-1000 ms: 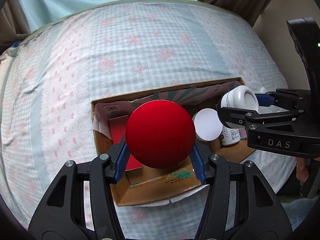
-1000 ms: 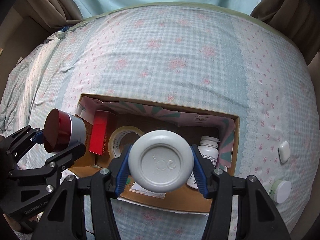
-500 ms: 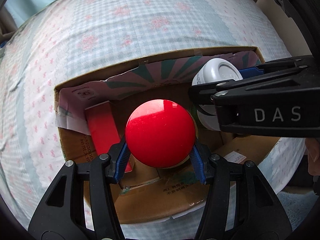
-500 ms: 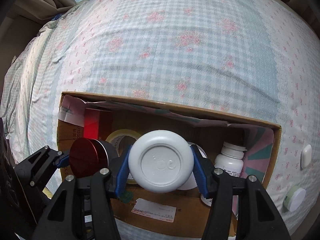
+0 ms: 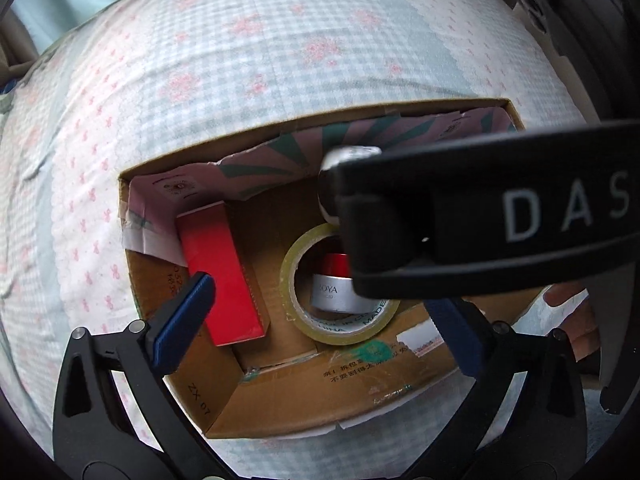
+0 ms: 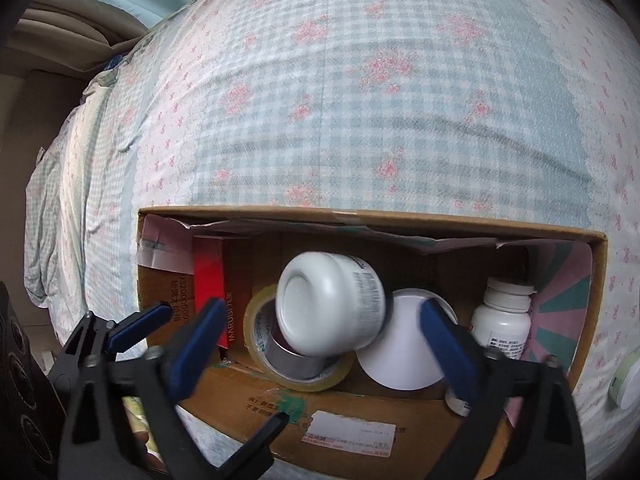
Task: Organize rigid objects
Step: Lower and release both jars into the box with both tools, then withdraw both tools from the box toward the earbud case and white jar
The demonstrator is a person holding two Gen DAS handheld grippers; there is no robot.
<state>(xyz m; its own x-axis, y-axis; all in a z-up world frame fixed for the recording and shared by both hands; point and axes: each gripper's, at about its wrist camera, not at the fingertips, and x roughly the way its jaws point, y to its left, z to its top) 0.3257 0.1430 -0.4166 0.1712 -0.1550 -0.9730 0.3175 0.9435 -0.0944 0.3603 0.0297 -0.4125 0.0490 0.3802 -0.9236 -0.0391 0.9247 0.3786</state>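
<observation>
An open cardboard box (image 5: 280, 400) (image 6: 360, 404) lies on the bed. My left gripper (image 5: 320, 320) is open and empty over it; the red-lidded silver jar (image 5: 334, 290) sits inside the tape roll (image 5: 298, 312) below. My right gripper (image 6: 320, 340) is open; the white jar (image 6: 328, 306) is tilted and blurred between its fingers, above the tape roll (image 6: 260, 344), touching neither pad. In the left wrist view the right gripper's black body crosses the right side and hides most of the white jar (image 5: 348, 156).
In the box there are also a red carton (image 5: 220, 272) (image 6: 208, 272) at the left, a white round lid (image 6: 404, 344) and a white pill bottle (image 6: 504, 320) at the right. A pale green jar (image 6: 626, 380) lies on the checked bedspread (image 6: 360, 100) right of the box.
Both grippers moved down to the box and opened. The left let the red-lidded jar go into the tape roll. The right let go of the white jar, which is tipping.
</observation>
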